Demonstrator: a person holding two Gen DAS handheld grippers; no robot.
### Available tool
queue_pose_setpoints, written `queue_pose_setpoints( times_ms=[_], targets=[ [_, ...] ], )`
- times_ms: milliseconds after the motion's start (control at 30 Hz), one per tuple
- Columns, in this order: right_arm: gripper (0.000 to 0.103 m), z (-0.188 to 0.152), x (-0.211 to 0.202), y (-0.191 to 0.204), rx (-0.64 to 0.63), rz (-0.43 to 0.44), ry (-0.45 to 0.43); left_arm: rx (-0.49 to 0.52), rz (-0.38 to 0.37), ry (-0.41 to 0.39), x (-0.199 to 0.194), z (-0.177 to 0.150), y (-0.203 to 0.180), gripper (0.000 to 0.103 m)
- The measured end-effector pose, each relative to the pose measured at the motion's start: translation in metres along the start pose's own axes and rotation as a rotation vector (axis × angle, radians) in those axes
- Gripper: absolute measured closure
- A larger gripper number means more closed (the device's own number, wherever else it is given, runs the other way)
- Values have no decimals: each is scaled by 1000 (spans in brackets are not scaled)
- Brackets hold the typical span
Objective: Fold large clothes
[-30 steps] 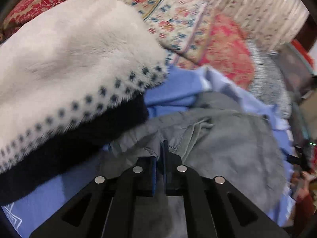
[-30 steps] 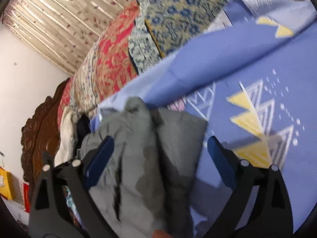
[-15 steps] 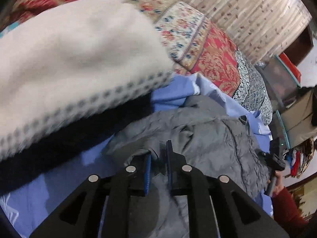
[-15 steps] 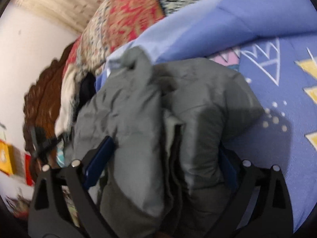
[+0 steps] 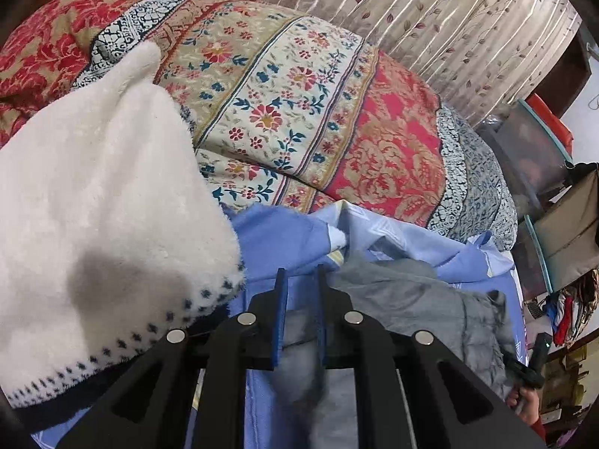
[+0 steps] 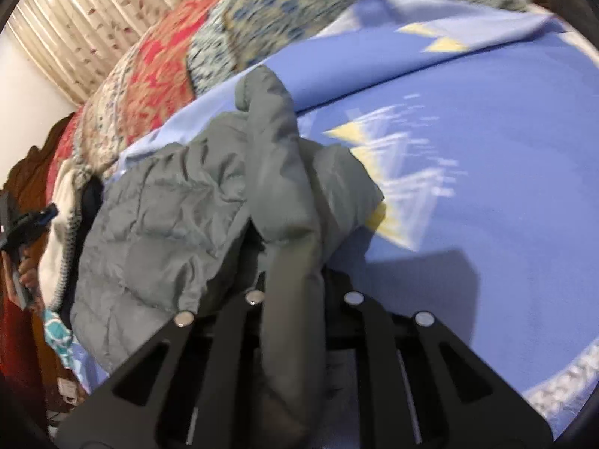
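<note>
Right gripper (image 6: 295, 262) fingertips buried under grey jacket (image 6: 168, 224) (grip unreadable); blue sheet (image 6: 468, 172) print motion-blurred.

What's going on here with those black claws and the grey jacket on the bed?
A person holding a claw in each hand is folding a grey jacket on a bed with a blue sheet. The right claw is closed on a bunched part of the jacket, lifting it. The left claw has its fingers slightly apart, with grey cloth lying between them; whether it grips is unclear. A white fleece lies beside the jacket, and a patterned quilt lies beyond.
</note>
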State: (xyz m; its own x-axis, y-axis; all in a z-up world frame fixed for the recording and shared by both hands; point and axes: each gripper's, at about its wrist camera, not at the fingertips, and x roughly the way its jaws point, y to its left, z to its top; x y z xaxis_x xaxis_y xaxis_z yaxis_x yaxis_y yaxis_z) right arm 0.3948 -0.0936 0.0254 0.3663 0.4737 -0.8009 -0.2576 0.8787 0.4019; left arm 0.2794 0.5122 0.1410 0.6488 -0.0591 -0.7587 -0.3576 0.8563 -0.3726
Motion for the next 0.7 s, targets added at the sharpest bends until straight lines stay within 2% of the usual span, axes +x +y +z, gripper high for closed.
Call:
queue_pose_setpoints(
  times_ms=[67, 167, 267, 300, 333, 367, 400, 433, 467, 567, 633, 700],
  targets=[
    [94, -6, -18, -12, -7, -20, -9, 47, 7, 33, 2, -16, -12, 67],
    [92, -12, -29, -34, 0, -23, 4, 80, -14, 183, 29, -49, -41, 63],
    [83, -14, -19, -43, 78, 40, 23, 33, -54, 330, 67, -79, -57, 63],
    [74, -17, -15, -50, 140, 94, 18, 1, -69, 371, 82, -87, -58, 63],
    [35, -20, -13, -57, 190, 141, 12, -20, -67, 384, 89, -91, -58, 63],
    [10, -23, -11, -63, 243, 178, 5, -46, -67, 387, 94, -94, -56, 63],
    [10, -28, -10, -72, 306, 210, -12, -76, -81, 387, 97, -97, -53, 63],
    [10, -30, -8, -72, 324, 230, -7, -109, -112, 382, 101, -100, -49, 62],
    [10, -32, -3, -75, 338, 264, 19, -115, -112, 377, 105, -102, -47, 60],
    [9, -39, 11, -78, 358, 283, 91, -60, 10, 342, 118, -108, -40, 59],
    [5, -41, 14, -77, 342, 292, 78, -108, -24, 329, 119, -110, -30, 59],
    [5, -42, 15, -73, 310, 274, 77, -113, -40, 300, 111, -112, -26, 59]
  ],
)
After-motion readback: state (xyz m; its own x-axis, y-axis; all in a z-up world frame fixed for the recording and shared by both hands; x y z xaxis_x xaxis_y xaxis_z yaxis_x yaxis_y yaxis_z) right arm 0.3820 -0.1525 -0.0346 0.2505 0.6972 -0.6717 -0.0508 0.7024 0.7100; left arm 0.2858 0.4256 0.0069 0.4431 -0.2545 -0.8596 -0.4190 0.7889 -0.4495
